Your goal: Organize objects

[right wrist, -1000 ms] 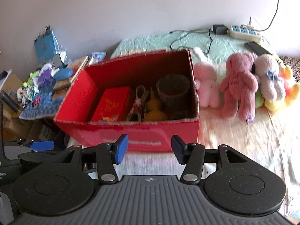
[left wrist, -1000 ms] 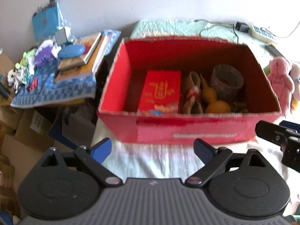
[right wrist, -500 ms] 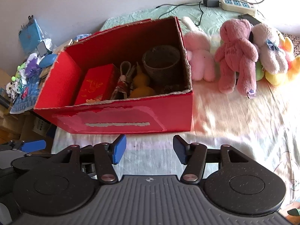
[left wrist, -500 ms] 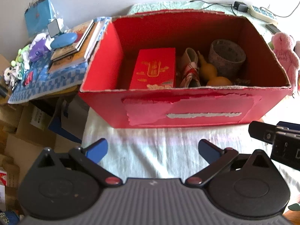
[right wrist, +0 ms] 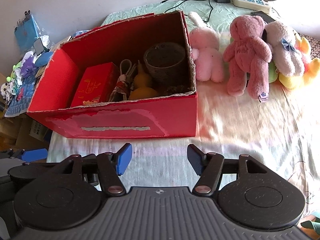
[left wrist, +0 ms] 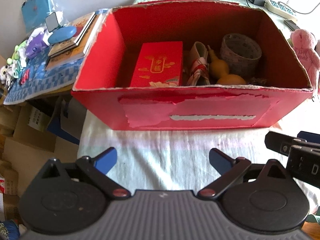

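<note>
A red cardboard box [left wrist: 190, 110] [right wrist: 120, 124] stands open on the bed. It holds a red gift box [left wrist: 158, 66] [right wrist: 94, 84], a folded cloth [left wrist: 198, 66], a yellow gourd [left wrist: 222, 70] [right wrist: 142, 84] and a grey woven pot [left wrist: 240, 54] [right wrist: 164, 60]. Right of the box lie a pink rabbit [right wrist: 206, 56], a dark pink bear [right wrist: 248, 54], a white plush [right wrist: 284, 50] and a yellow duck [right wrist: 306, 68]. My left gripper [left wrist: 162, 159] hangs open over the sheet in front of the box. My right gripper [right wrist: 160, 160] is beside it, its jaws opening with nothing between them.
A side table with a blue checked cloth [left wrist: 40, 76] carries books and small toys left of the box. Cardboard boxes [left wrist: 30, 130] sit on the floor below it. A power strip [right wrist: 252, 0] and cables lie at the back of the bed. Pale sheet [right wrist: 250, 130] spreads to the right.
Both grippers have sunk and tipped downward, so the box looks larger and its inside shows more. The right jaws stand wider apart than before.
</note>
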{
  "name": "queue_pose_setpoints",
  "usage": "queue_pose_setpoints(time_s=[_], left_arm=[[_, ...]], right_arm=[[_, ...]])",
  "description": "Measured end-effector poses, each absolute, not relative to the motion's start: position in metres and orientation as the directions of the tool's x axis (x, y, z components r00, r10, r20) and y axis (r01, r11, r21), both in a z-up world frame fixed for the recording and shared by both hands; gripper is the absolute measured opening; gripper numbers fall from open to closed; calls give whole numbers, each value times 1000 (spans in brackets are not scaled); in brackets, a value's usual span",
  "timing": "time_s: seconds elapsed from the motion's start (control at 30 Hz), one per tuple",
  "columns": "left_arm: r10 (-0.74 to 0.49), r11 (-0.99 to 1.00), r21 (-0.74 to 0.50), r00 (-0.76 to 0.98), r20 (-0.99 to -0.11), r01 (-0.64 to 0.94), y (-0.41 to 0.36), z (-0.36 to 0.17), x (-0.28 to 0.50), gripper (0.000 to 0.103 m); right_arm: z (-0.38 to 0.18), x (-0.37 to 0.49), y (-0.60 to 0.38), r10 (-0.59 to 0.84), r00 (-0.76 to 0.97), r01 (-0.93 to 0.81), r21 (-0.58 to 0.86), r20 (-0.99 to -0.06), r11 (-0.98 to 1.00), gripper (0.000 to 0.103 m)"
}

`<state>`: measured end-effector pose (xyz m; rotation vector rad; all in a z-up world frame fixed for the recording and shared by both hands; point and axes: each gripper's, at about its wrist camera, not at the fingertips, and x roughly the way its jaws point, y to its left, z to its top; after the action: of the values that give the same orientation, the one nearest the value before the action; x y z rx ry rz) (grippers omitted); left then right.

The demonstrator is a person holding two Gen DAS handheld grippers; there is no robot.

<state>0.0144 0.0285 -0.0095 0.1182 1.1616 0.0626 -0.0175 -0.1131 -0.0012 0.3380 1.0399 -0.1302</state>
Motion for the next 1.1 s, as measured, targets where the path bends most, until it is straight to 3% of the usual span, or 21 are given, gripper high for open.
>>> queue_pose_setpoints(time_s=[0.3,1.1], left_arm=[[106,994,112,348,-932,-3,35,-17,12,97],[94,993,117,440,-893,26,37,23,10,97]], right_arm=[[-1,-14,-103,69,505,231,212,-860,949,68],[36,-13,-99,71,590,196,228,-804,954,68]])
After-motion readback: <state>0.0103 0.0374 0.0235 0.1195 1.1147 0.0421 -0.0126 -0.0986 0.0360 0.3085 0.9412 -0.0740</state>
